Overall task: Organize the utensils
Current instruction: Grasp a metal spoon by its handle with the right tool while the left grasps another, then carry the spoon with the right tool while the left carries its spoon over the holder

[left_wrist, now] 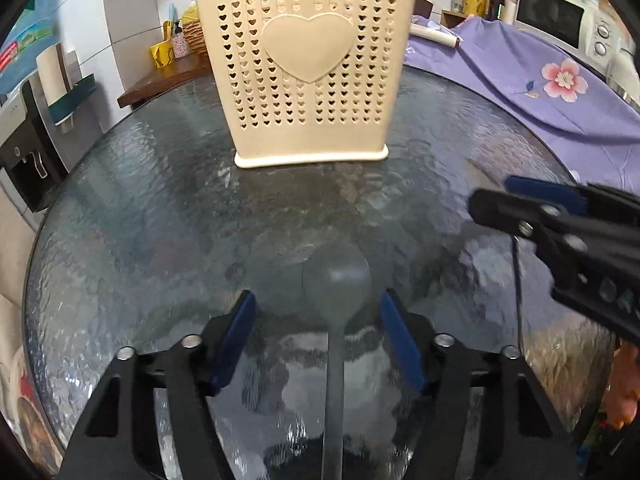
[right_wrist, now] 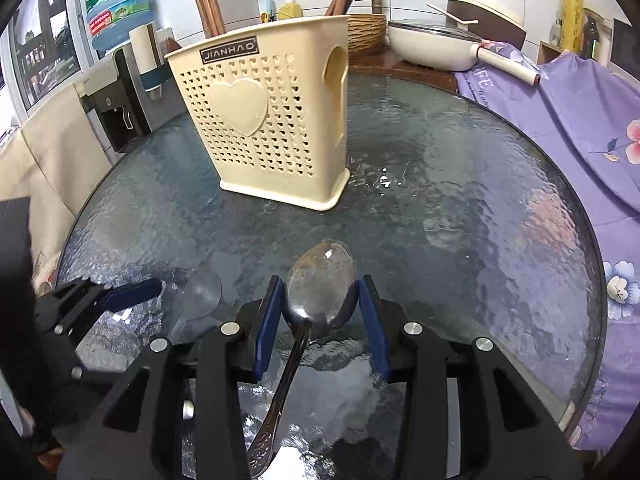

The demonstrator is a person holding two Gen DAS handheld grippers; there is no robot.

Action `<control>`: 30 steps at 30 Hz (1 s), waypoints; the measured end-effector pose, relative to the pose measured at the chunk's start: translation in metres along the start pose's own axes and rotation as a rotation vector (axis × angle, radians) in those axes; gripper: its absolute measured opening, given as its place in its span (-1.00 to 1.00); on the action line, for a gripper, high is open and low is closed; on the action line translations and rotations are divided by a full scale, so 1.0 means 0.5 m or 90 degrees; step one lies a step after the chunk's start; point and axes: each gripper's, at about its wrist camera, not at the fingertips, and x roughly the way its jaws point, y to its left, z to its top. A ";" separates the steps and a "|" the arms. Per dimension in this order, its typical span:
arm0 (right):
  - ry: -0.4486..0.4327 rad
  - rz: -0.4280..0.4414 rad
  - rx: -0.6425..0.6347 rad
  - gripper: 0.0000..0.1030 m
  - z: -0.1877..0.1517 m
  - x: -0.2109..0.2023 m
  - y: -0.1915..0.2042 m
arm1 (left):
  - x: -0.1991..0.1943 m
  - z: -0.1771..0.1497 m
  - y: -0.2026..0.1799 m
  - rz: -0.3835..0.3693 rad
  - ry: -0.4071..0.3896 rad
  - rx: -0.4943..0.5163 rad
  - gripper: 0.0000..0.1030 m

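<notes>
A cream utensil holder [left_wrist: 310,76] with heart holes stands on the round glass table [left_wrist: 160,220]; it also shows in the right wrist view [right_wrist: 268,120] with chopsticks [right_wrist: 210,4] inside. My left gripper [left_wrist: 318,310] is open, its jaws either side of a grey spoon [left_wrist: 336,284] lying on the glass. My right gripper [right_wrist: 320,300] is open around the bowl of a metal spoon [right_wrist: 320,288] lying on the table. The right gripper also shows at the right in the left wrist view [left_wrist: 532,208]. The left gripper [right_wrist: 100,304] and grey spoon [right_wrist: 202,296] show at the left in the right wrist view.
A purple floral cloth [right_wrist: 580,120] covers the right side. A white pan [right_wrist: 432,48] and wicker basket [right_wrist: 366,34] sit behind the table. A water dispenser [right_wrist: 116,92] stands at the left, a microwave [left_wrist: 560,20] at the far right.
</notes>
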 end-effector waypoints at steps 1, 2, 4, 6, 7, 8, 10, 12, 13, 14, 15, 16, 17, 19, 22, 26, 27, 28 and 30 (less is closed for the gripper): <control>-0.001 -0.001 0.001 -0.23 -0.001 -0.002 -0.002 | 0.002 0.002 0.001 0.003 0.001 -0.003 0.06; -0.003 -0.002 0.002 -0.22 -0.001 -0.005 -0.005 | 0.003 0.006 0.003 0.004 0.002 -0.008 -0.03; -0.003 -0.003 0.002 -0.22 -0.001 -0.007 -0.010 | 0.003 0.011 0.003 -0.001 0.002 -0.012 -0.13; -0.002 -0.004 0.005 -0.23 -0.001 -0.007 -0.012 | 0.005 0.013 0.000 -0.002 0.002 -0.014 -0.25; -0.001 -0.004 0.005 -0.23 -0.001 -0.007 -0.012 | 0.006 0.014 -0.002 0.000 0.000 -0.012 -0.29; -0.001 -0.004 0.005 -0.23 -0.002 -0.006 -0.011 | 0.006 0.015 -0.004 0.001 -0.001 -0.012 -0.32; -0.001 -0.004 0.003 -0.22 -0.002 -0.008 -0.012 | 0.006 0.017 -0.006 -0.003 -0.002 -0.016 -0.32; -0.005 -0.003 0.003 -0.22 -0.001 -0.011 -0.014 | 0.005 0.019 -0.004 -0.013 -0.004 -0.024 -0.32; -0.008 -0.001 0.004 -0.23 -0.001 -0.013 -0.014 | 0.002 0.020 -0.003 -0.013 -0.008 -0.026 -0.32; -0.012 0.002 0.006 -0.23 0.000 -0.016 -0.014 | -0.004 0.022 -0.002 -0.013 -0.013 -0.027 -0.32; -0.019 0.008 0.006 -0.23 0.001 -0.022 -0.015 | -0.010 0.023 -0.001 -0.016 -0.018 -0.029 -0.32; -0.026 0.014 0.006 -0.23 0.002 -0.028 -0.015 | -0.022 0.025 0.003 -0.023 -0.028 -0.035 -0.32; -0.032 0.019 0.006 -0.23 0.003 -0.033 -0.016 | -0.034 0.029 0.008 -0.031 -0.038 -0.044 -0.32; -0.048 0.033 0.007 -0.23 0.008 -0.050 -0.017 | -0.063 0.036 0.022 -0.050 -0.060 -0.064 -0.32; -0.074 0.044 0.005 -0.23 0.017 -0.079 -0.016 | -0.111 0.049 0.039 -0.062 -0.102 -0.082 -0.32; -0.097 0.044 -0.007 -0.24 0.027 -0.111 -0.010 | -0.162 0.062 0.049 -0.070 -0.143 -0.090 -0.32; -0.100 0.045 -0.008 -0.24 0.028 -0.116 -0.009 | -0.168 0.066 0.048 -0.068 -0.148 -0.091 -0.32; -0.103 0.046 -0.009 -0.24 0.029 -0.122 -0.007 | -0.174 0.066 0.050 -0.066 -0.154 -0.091 -0.32; -0.107 0.050 -0.013 -0.61 0.033 -0.132 -0.003 | -0.181 0.069 0.052 -0.068 -0.159 -0.093 -0.32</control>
